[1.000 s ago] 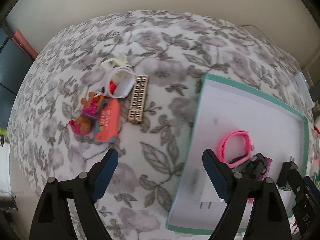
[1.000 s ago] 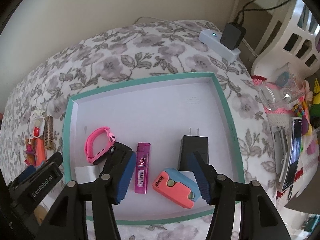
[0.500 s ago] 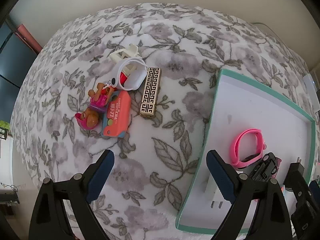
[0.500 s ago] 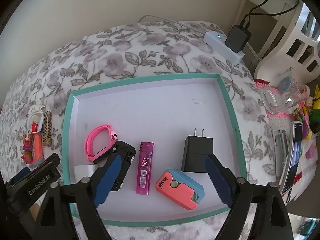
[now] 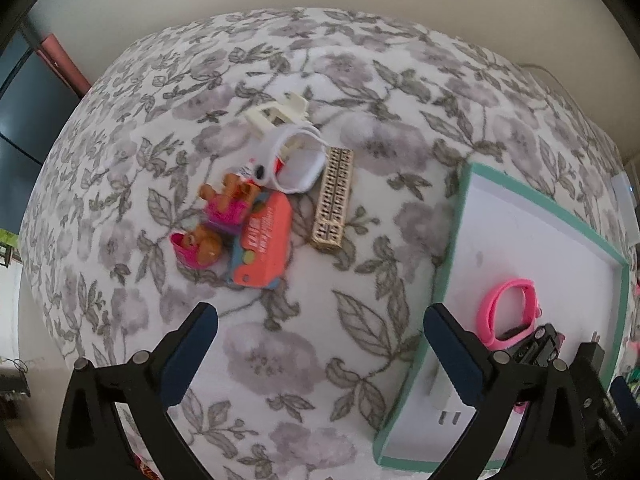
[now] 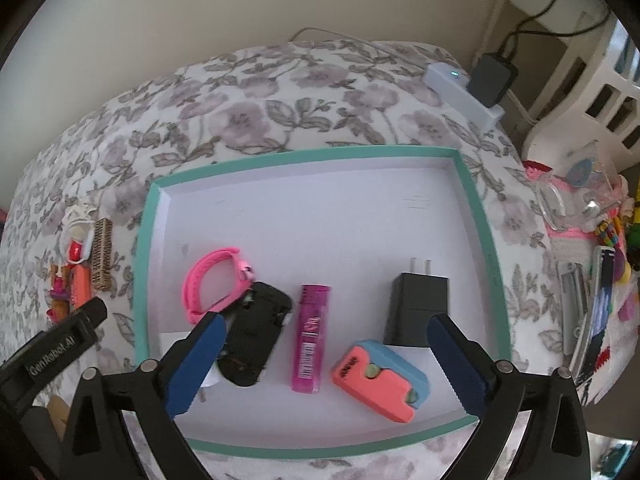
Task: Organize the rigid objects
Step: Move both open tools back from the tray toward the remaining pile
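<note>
My left gripper (image 5: 320,320) hovers over the floral cloth with nothing between its jaws, which are opening. Beyond it lies a pile: a toy dog figure (image 5: 216,220), an orange-and-blue case (image 5: 262,248), a gold patterned bar (image 5: 332,200), a white band (image 5: 296,164) and a cream clip (image 5: 276,114). My right gripper (image 6: 326,324) hangs above the teal-rimmed tray (image 6: 304,154), its jaws opening and touching nothing. Below it in the tray lie a pink watch (image 6: 212,280), a black device (image 6: 256,336), a magenta lighter (image 6: 310,336), an orange-and-blue case (image 6: 380,376) and a black charger (image 6: 416,308).
A white charger (image 5: 444,396) lies in the tray's near left corner. A power strip with a black adapter (image 6: 460,88) sits at the far right of the cloth. A clear container (image 6: 576,196) and small clutter (image 6: 600,312) crowd the right side. A wall stands behind.
My right jaws have spread wide from around the orange-and-blue case, which lies in the tray. My left gripper has shifted left from the tray edge toward the pile, its jaws widening.
</note>
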Motion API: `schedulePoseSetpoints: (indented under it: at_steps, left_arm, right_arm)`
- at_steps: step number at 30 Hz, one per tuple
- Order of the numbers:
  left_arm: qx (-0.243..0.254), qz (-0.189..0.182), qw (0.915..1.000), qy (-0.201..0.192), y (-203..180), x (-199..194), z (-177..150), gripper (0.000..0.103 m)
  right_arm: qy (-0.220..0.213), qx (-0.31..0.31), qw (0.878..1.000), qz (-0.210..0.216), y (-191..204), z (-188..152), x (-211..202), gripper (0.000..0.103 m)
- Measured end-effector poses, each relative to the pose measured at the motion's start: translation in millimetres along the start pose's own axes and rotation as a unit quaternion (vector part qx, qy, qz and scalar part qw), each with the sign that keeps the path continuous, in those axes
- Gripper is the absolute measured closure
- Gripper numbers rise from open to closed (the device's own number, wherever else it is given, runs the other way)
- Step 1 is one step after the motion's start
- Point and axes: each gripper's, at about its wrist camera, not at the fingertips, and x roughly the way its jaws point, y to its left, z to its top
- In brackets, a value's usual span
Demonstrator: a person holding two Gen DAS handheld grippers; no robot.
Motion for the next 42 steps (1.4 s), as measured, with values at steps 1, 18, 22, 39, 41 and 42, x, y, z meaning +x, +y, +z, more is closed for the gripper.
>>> schedulePoseSetpoints:
  at_steps: [1,18,22,39,41,42]
  left_arm:
    - [-0.002,0.001,1.0,-0.003,4,-1,2,0.0]
    - [-0.107,0.014,0.9941,-0.008,123,9,30,0.0]
    - [-0.134,0.016,0.9908,-0.003,146,16,32,0.0]
    - [-0.118,-0.046,0.9917,0.023,149,45,47,0.0]
    - [-0.114,-0.071,0.9906,0.027,145,49,50,0.0]
    - [-0.113,-0.077,0.9902,0.029,143,50,50,0.0]
  right_arm:
    - [0.001,-0.004,1.0,0.006,5,0,0,0.001]
    - [-0.01,-0.07,0.995,0.073,103,-2,-3,0.001]
    - [-0.016,-0.085,0.992,0.092,127,-3,-4,0.001]
    - [-0.013,-0.144,0.985,0.095,188,-8,18,0.002]
    - [-0.01,-0.144,0.985,0.095,189,-6,22,0.002]
    - [-0.009,-0.144,0.985,0.094,189,-5,24,0.002]
